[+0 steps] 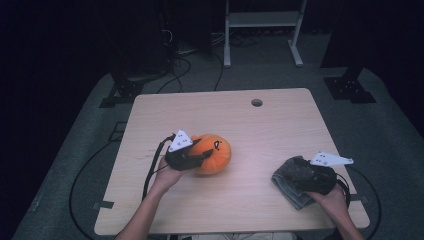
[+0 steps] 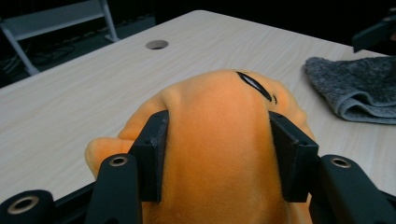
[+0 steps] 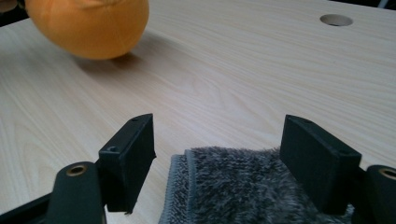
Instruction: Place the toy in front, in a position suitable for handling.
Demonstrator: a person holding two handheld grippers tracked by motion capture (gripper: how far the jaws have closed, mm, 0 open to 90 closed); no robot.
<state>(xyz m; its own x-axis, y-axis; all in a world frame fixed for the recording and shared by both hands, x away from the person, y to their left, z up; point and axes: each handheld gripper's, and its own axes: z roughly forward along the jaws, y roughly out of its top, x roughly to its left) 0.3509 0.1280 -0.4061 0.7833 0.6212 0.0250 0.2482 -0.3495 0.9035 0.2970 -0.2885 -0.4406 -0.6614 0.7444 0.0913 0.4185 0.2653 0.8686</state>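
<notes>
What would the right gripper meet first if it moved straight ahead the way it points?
Beyond the towel under the open right gripper lies bare table. The way looks free; the orange plush sits left of that line, though depth is uncertain.

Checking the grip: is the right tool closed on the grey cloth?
No: the right tool stands open, its jaws apart over the grey cloth.
</notes>
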